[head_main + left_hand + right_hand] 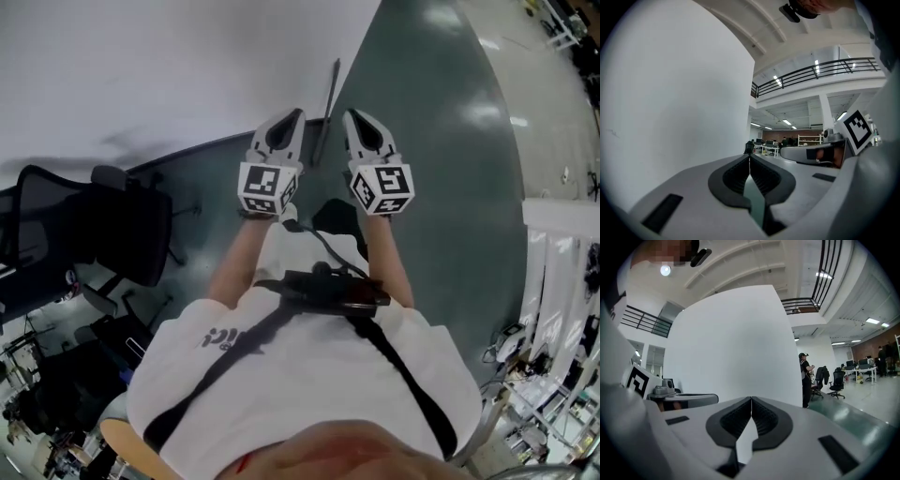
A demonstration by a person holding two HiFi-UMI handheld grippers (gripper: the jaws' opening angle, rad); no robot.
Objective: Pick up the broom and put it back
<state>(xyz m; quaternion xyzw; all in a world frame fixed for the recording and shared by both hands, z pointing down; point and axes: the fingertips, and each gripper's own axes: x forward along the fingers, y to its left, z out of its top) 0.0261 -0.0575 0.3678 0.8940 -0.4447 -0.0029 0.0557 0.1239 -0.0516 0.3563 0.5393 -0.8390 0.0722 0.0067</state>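
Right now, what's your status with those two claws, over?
Left gripper shut, empty. Right gripper shut, empty. Long dark stick, likely the broom, ahead by the white wall, untouched. Office chair off left, not in the path.

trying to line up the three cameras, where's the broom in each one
Head view: the broom shows as a thin dark pole in the upper middle, at the edge of the white wall.
Left gripper view: not in it; the white wall fills the left side.
Right gripper view: not in it; the white wall fills the middle.
Shared landmark: the white wall.
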